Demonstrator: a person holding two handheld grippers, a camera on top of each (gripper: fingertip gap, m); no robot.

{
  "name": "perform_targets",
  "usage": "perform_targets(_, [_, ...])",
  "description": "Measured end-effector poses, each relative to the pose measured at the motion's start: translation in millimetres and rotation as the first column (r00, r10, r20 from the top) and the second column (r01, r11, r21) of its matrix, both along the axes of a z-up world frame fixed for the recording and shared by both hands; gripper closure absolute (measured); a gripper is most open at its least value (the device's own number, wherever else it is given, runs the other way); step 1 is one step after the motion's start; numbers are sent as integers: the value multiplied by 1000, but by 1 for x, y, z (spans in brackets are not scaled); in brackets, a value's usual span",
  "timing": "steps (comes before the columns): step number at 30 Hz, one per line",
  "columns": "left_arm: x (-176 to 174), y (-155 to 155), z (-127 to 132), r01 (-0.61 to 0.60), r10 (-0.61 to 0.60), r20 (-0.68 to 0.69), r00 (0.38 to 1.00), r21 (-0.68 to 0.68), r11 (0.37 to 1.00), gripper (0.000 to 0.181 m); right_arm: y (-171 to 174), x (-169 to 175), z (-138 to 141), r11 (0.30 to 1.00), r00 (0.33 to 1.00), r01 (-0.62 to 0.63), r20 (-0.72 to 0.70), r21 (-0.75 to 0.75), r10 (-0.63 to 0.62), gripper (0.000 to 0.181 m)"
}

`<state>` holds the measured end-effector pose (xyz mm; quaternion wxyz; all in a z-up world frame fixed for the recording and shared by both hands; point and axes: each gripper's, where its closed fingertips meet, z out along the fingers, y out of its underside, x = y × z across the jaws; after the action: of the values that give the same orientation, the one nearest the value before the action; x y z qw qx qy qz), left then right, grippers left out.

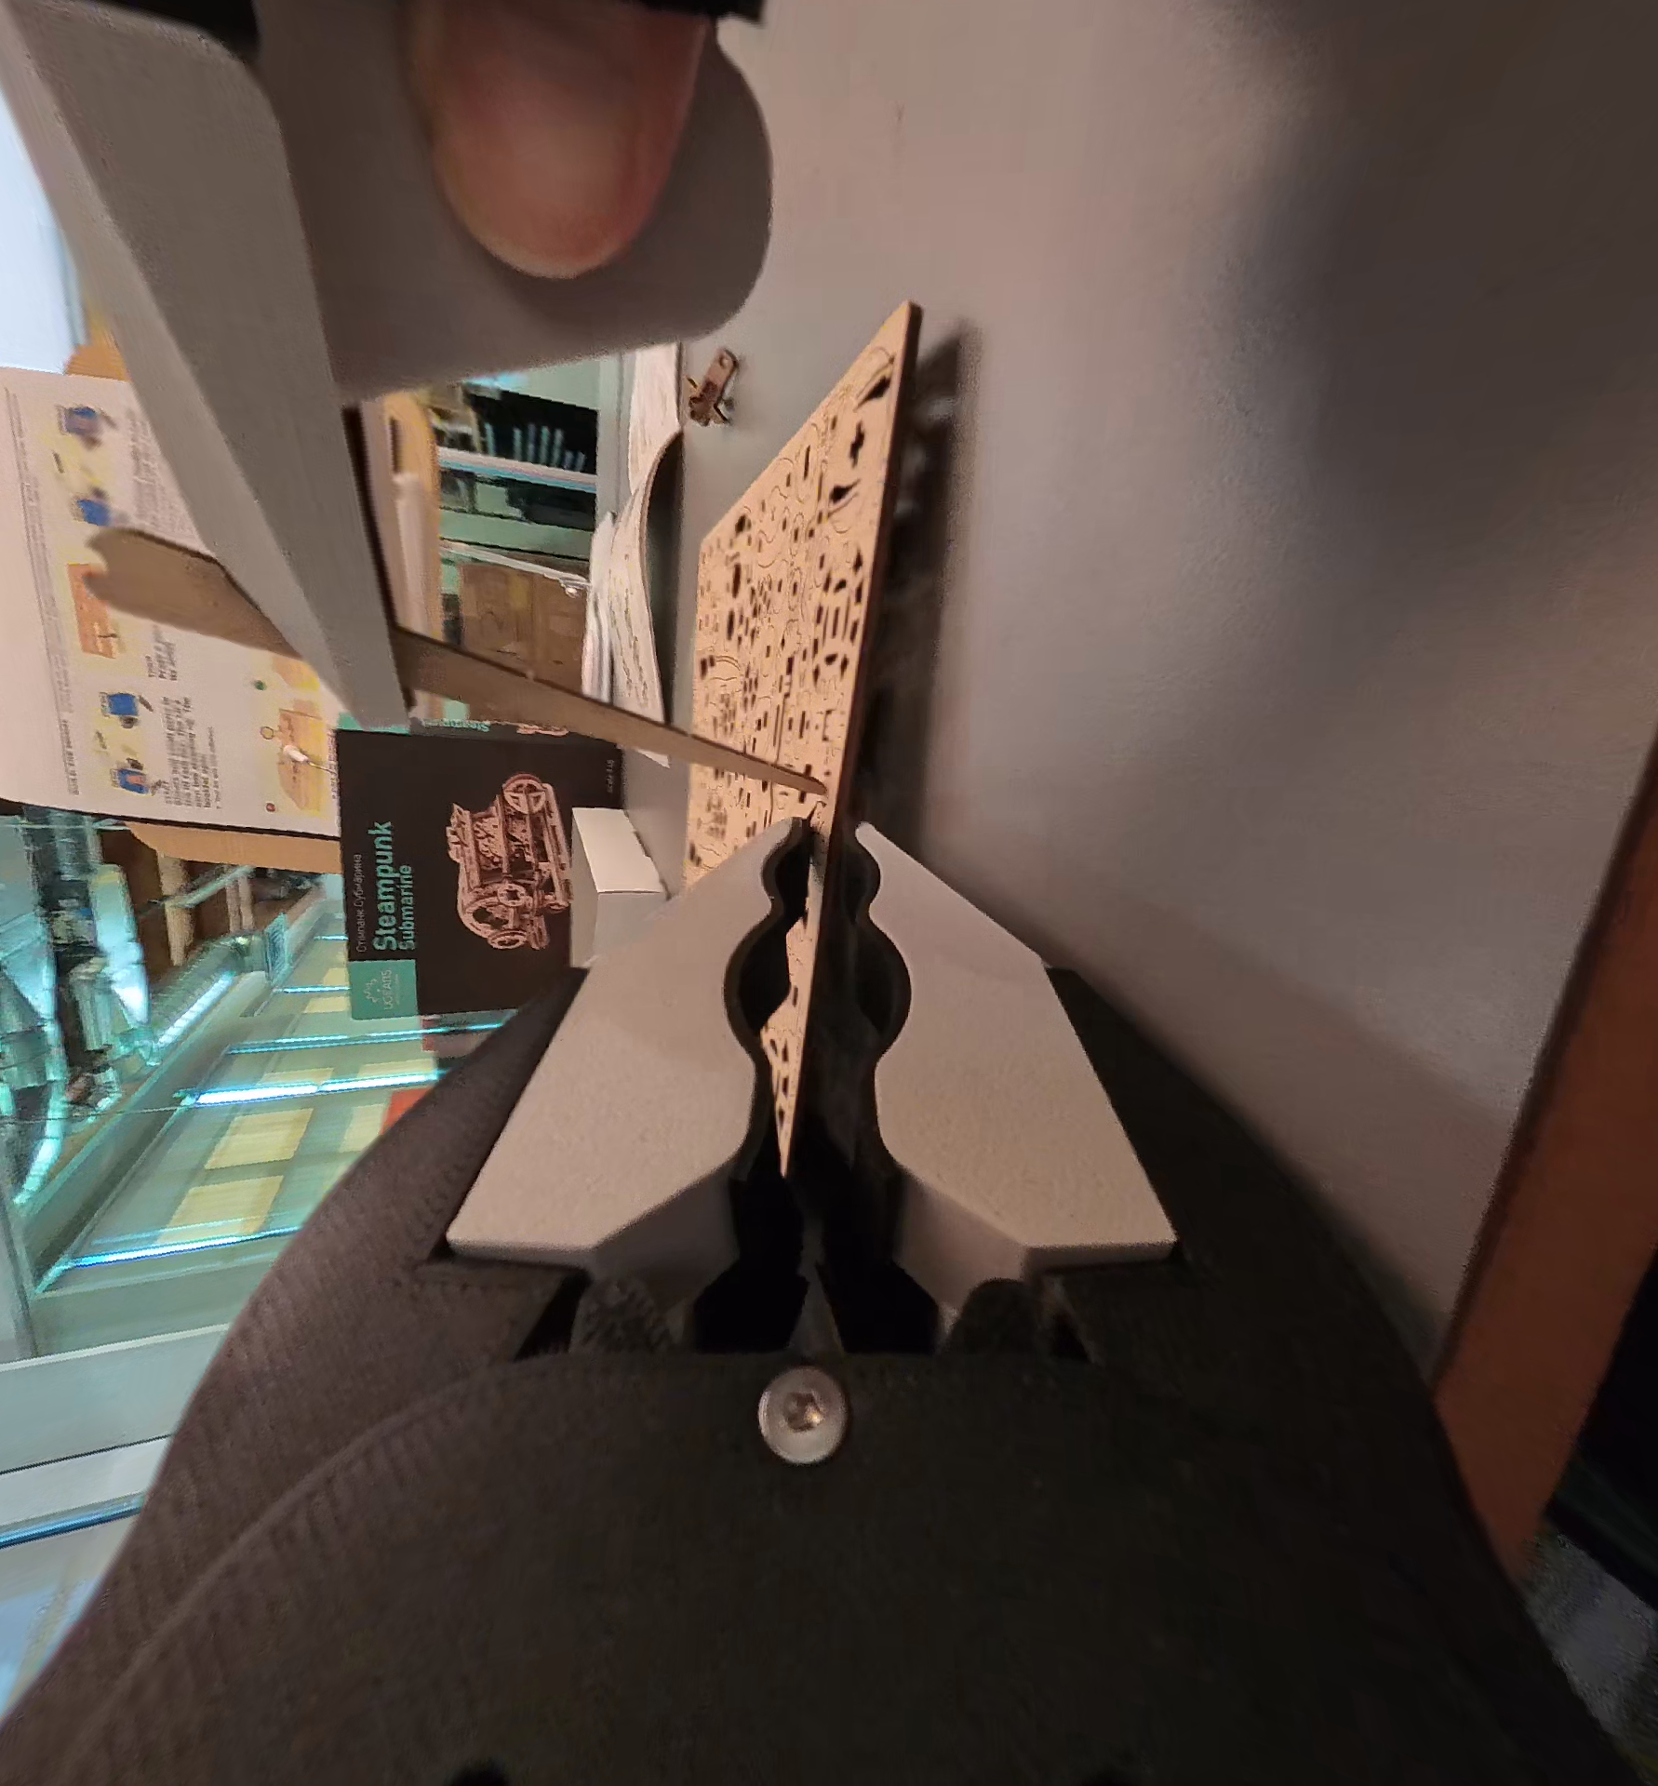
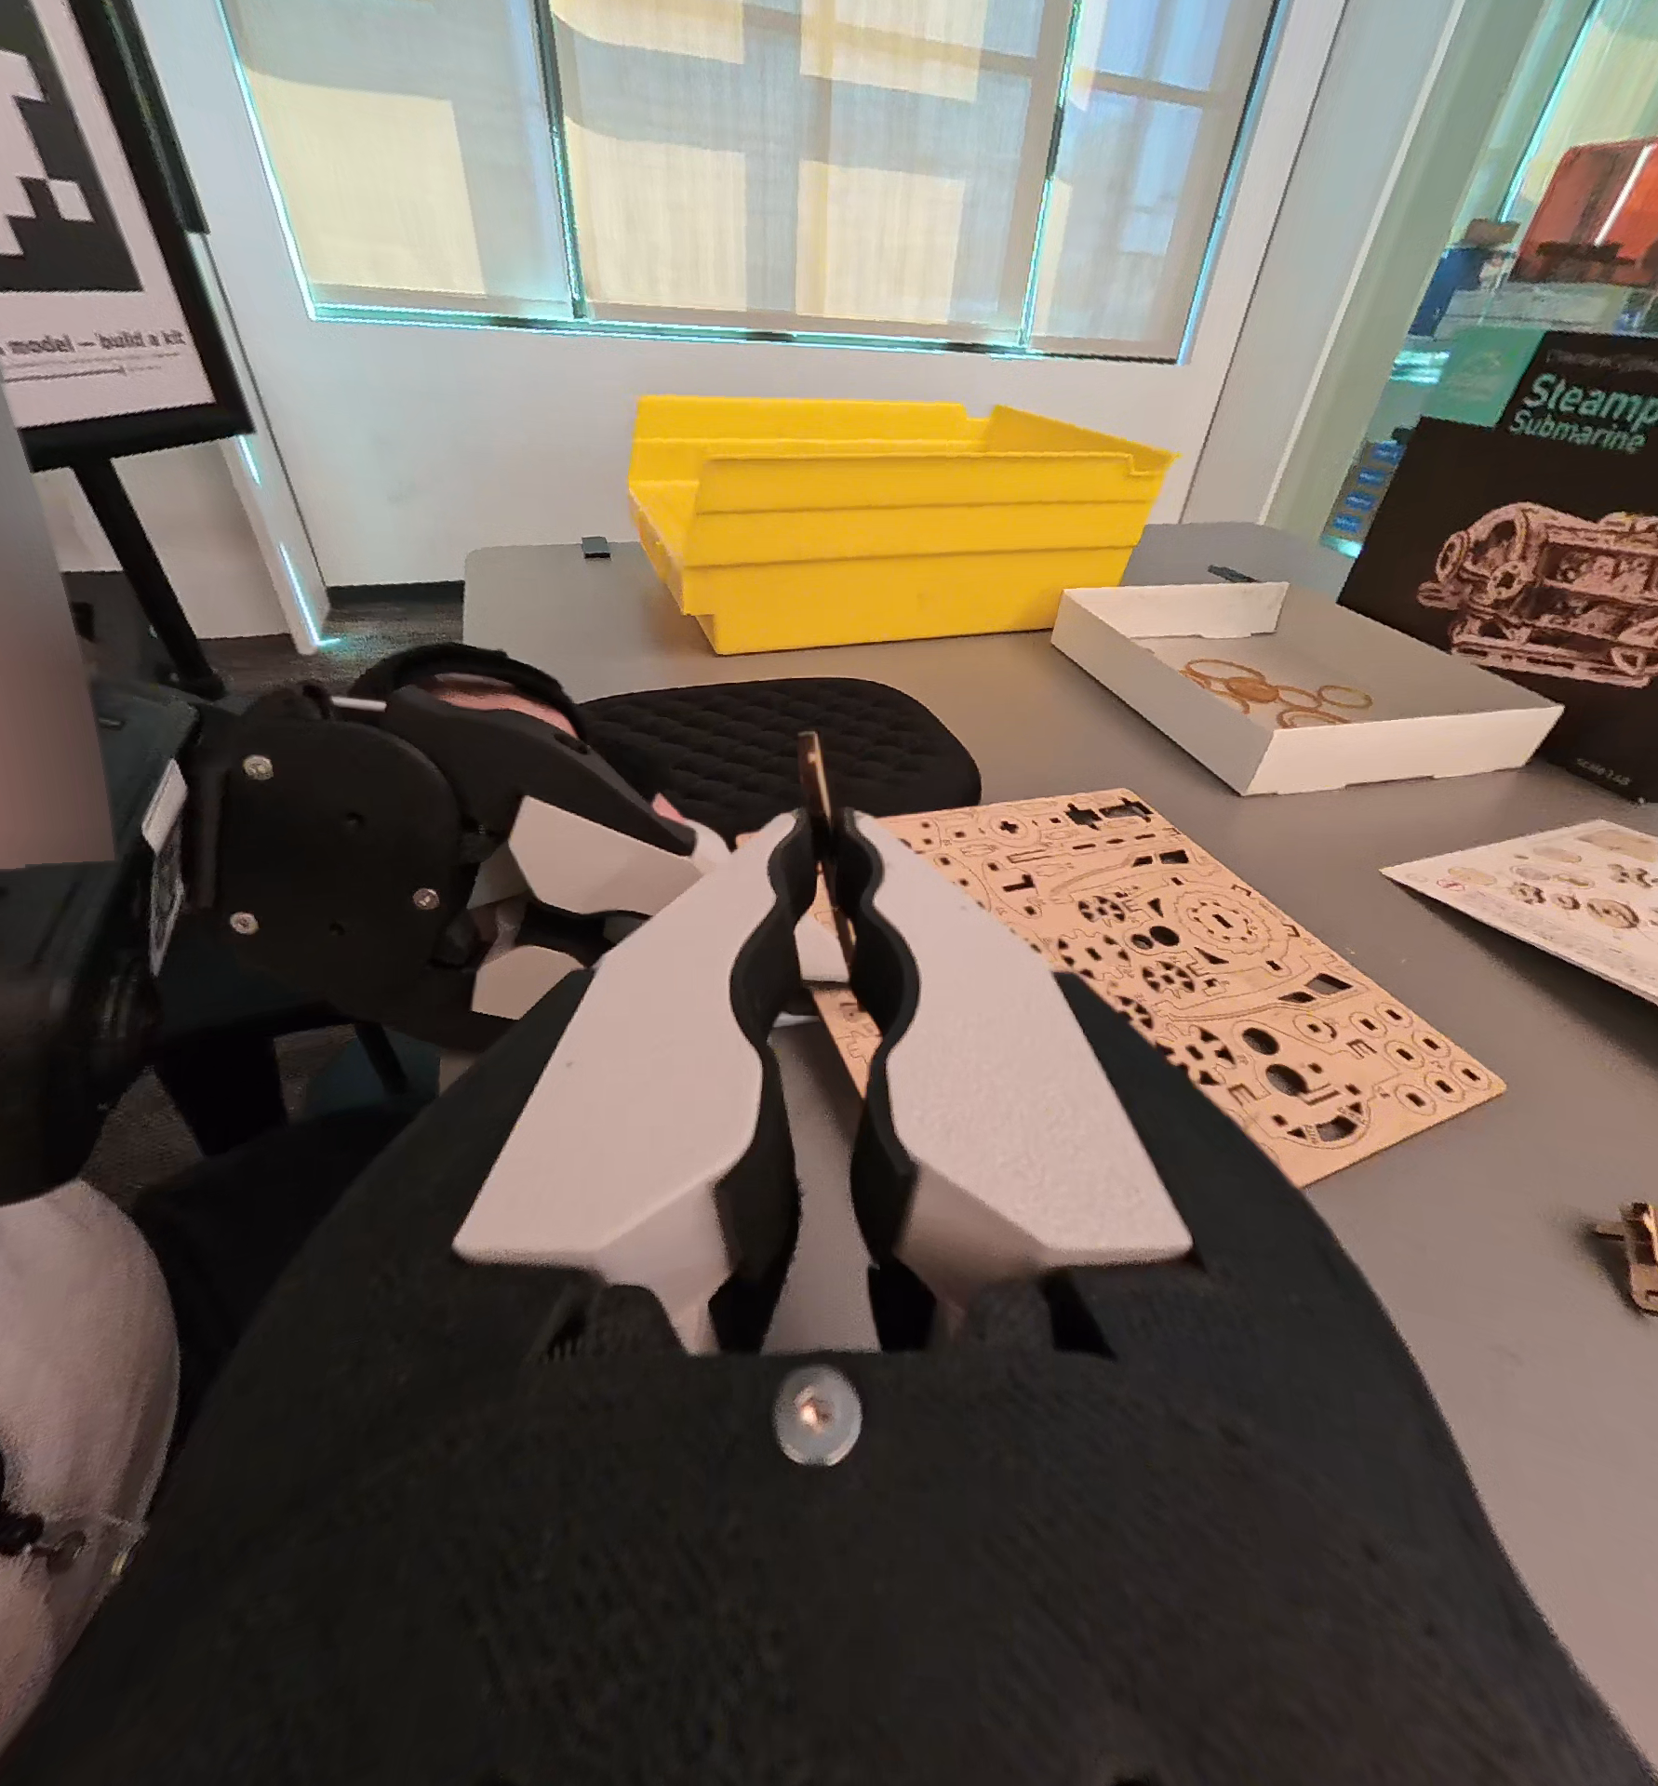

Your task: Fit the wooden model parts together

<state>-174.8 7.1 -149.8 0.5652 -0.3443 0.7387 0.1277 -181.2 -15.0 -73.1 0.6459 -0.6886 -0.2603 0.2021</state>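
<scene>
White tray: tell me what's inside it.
The white tray holds a few thin tan rings on its floor. Its near wall hides the front strip.

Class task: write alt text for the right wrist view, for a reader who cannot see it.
The right tool pinches a small wooden part upright above a grey table. Beyond lie a laser-cut wooden sheet, a yellow bin and a white tray.

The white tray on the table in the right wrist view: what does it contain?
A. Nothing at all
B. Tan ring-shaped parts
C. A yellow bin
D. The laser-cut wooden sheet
B: thin tan ring-shaped parts lie on the floor of the white tray, while the yellow bin and the wooden sheet sit outside it.
</scene>
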Motion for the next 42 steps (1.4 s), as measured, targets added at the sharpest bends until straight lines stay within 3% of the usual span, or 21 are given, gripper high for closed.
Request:
perform_targets(4, [4, -6, 15, 58, -70, 82, 994, 136, 989, 181, -3, 17, 17, 995, 995, 64, -77, 75, -58, 178])
perform_targets(8, [4, -5, 12, 56, -64, 72, 995, 106, 993, 179, 0, 18, 14, 994, 995, 85, -59, 68, -81, 178])
perform_targets(14, [4, -8, 16, 76, -88, 90, 992, 136, 988, 180, 3, 32, 22, 992, 980, 115, -167, 52, -105, 178])
perform_targets(18, [5, -9, 13, 85, -94, 80, 992, 108, 991, 179, 15, 33, 31, 993, 944, 30, -325, -111, -64, 179])
perform_targets(23, [5, -9, 13, 85, -93, 82, 992, 96, 992, 179, 46, 35, 18, 944, 980, 18, -182, -331, -83, 179])
perform_targets(27, [5, -9, 13, 86, -94, 83, 992, 99, 991, 179, 60, 37, 7, 878, 984, -15, -162, -478, -71, 179])
perform_targets(33, [5, -10, 14, 93, -104, 91, 990, 114, 989, 179, 68, 45, -2, 766, 955, -141, -291, -627, -62, 179])
perform_targets(39, [6, -11, 14, 99, -109, 89, 990, 111, 989, 179, 79, 53, -20, 543, 880, -366, -471, -756, -61, 179])
perform_targets(42, [6, -13, 14, 109, -119, 90, 989, 113, 988, 179, 84, 52, -31, 433, 870, -420, -489, -798, -58, 179])
